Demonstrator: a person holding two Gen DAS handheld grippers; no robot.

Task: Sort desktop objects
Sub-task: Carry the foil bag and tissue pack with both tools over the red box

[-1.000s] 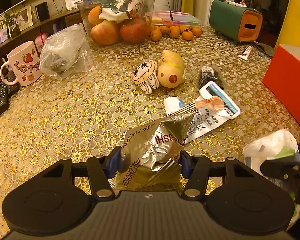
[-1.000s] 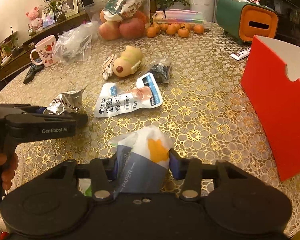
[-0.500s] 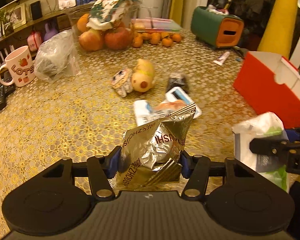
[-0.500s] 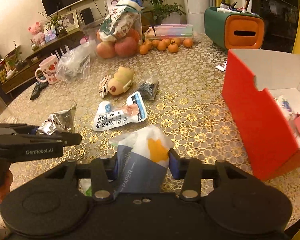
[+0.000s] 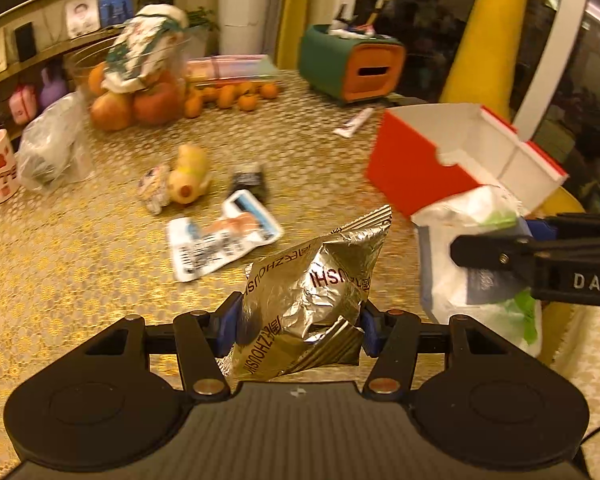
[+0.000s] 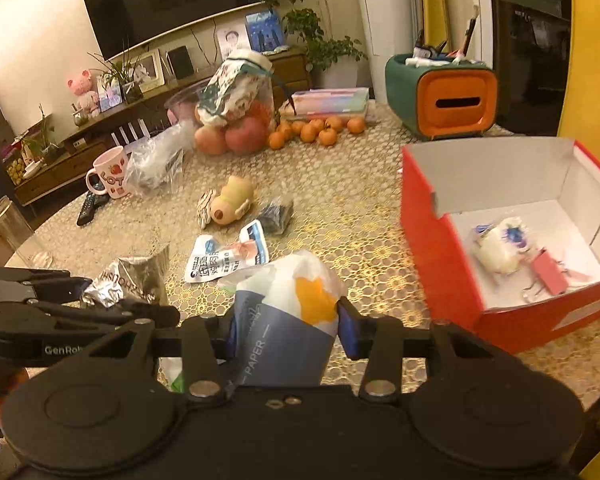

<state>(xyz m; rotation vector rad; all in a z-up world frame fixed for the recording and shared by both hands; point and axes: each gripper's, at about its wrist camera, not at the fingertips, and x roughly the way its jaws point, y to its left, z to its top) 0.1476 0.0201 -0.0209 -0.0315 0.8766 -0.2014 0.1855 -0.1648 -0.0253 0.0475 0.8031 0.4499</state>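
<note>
Above the table, a foil packet sits pinched in the left gripper; beside it the right gripper clamps a tissue pack. The red box stands just right, holding clips.

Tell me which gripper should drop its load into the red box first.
Right. The right gripper, shut on the tissue pack, is nearer the red box, whose open top faces it. The left gripper, holding the foil packet, sits farther away.
</note>
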